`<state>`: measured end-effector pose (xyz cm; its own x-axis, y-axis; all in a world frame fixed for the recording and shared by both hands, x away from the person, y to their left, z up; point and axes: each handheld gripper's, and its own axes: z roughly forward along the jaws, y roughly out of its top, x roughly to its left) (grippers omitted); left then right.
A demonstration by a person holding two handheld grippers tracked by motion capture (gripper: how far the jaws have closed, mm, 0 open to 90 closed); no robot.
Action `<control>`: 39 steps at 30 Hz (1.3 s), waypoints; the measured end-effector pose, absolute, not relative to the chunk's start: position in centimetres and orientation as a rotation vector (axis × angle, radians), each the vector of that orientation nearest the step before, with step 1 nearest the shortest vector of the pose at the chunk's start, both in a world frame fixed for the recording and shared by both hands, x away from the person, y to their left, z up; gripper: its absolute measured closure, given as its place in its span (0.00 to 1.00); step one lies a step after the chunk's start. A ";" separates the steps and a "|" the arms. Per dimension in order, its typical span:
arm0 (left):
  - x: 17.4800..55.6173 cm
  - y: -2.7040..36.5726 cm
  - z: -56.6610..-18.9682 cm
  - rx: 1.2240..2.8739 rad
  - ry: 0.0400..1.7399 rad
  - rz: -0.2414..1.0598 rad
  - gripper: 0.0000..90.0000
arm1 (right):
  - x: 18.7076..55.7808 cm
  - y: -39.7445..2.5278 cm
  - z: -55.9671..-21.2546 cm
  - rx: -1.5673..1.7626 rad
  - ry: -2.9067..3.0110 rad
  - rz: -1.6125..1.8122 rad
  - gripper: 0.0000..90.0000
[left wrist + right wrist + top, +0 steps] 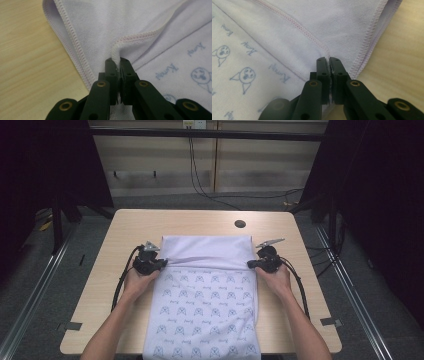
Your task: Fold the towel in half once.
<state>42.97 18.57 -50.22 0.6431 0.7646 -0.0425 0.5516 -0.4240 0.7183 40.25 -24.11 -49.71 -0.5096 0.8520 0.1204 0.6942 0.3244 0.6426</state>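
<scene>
On the worktop (125, 230), your left claw (116, 60) and right claw (328, 60) each clamp a folded hem corner of the printed lilac cloth (207, 295), at opposite side edges.

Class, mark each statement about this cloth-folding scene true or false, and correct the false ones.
1. The left gripper is shut on the cloth. True.
2. The cloth's pattern is red stripes. False: it is small blue cartoon faces with writing on pale lilac.
3. The right gripper pinches the cloth at a stitched hem. True.
4. The cloth lies wholly on the table. False: its near end hangs over the front edge.
5. The round hole in the table is covered by the cloth. False: it lies bare beyond the cloth's far edge.
</scene>
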 end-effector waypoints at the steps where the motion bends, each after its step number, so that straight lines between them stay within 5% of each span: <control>1: 43.3 18.5 -50.3 2.132 1.031 0.389 0.96 | 40.7 -24.1 -49.7 1.419 2.339 0.959 0.97; 5: 44.0 17.9 -50.1 2.165 1.030 0.452 0.96 | 42.2 -23.5 -49.8 1.447 2.279 0.927 0.97; 13: 43.6 18.9 -49.3 2.024 1.050 0.343 0.97 | 42.8 -23.4 -49.6 1.437 2.249 1.012 0.97; 39: 30.8 23.4 -36.3 1.795 0.678 0.272 0.96 | 29.5 -27.5 -35.4 1.039 2.136 1.601 0.97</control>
<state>30.80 23.41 -36.27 0.8067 0.5716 -0.1501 0.3096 -0.1924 0.9312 29.48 -27.46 -35.40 -0.7040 0.6832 0.1937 0.3777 0.1292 0.9169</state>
